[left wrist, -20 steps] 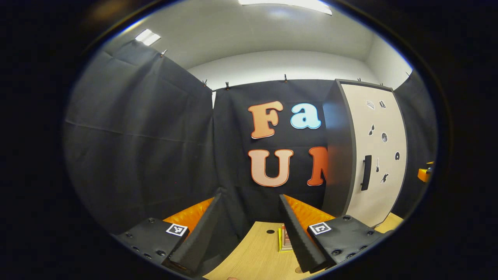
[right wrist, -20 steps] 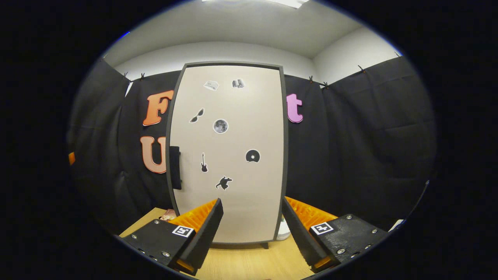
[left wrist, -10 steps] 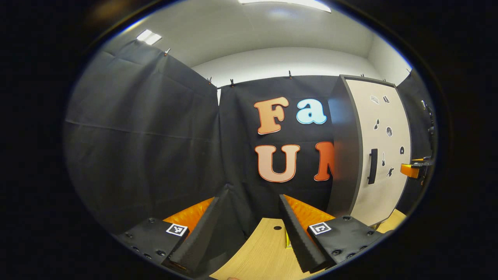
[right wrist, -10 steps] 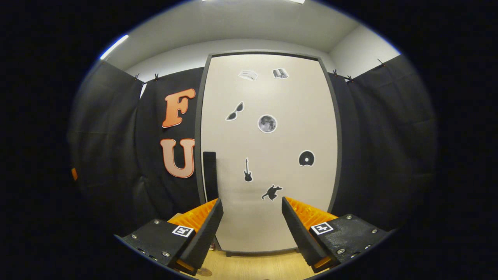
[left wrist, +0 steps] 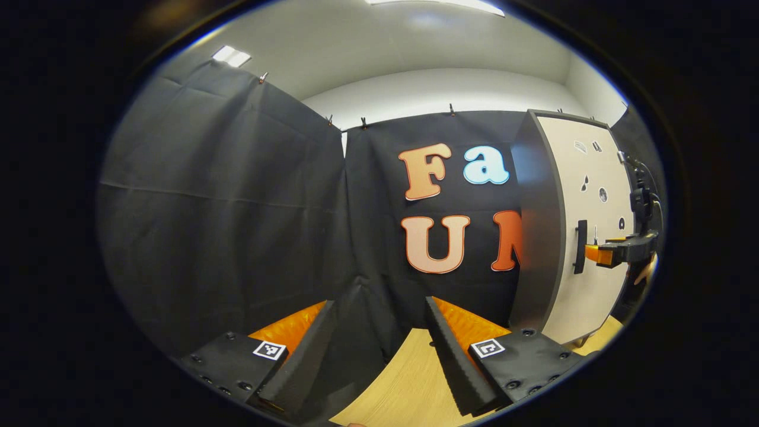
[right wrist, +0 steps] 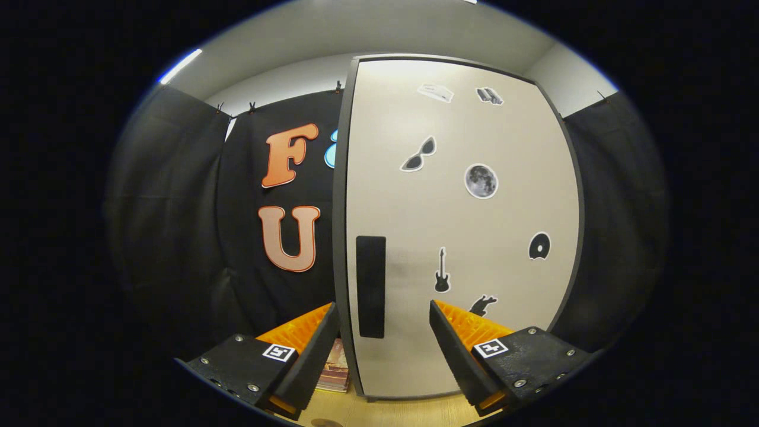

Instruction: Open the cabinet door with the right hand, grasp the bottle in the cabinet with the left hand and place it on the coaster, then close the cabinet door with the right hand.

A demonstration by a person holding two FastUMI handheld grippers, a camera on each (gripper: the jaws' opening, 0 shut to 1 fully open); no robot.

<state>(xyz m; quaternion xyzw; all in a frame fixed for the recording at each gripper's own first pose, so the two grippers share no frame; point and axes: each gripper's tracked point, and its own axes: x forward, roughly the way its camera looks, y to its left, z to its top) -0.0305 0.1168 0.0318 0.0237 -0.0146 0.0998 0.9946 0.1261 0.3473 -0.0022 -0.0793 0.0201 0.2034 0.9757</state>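
Observation:
The cabinet [right wrist: 462, 237] has a pale door with small stickers, and the door is closed. Its dark upright handle [right wrist: 370, 286] sits at the door's left edge, just ahead of my right gripper [right wrist: 384, 338] and between its open fingers, apart from both. In the left gripper view the cabinet [left wrist: 578, 237] stands at the right with its handle [left wrist: 580, 247]; the right gripper [left wrist: 599, 254] hangs close in front of that handle. My left gripper [left wrist: 379, 338] is open over the wooden table [left wrist: 409, 385], holding nothing.
Black cloth walls close the booth on the left and behind. A stack of books [right wrist: 334, 370] lies on the table left of the cabinet's base. A small round thing [right wrist: 323, 422] shows at the table's near edge.
My right gripper has moved in toward the cabinet and shifted so the handle now lies between its fingers. The left gripper view has swung slightly left; the right gripper now appears by the handle.

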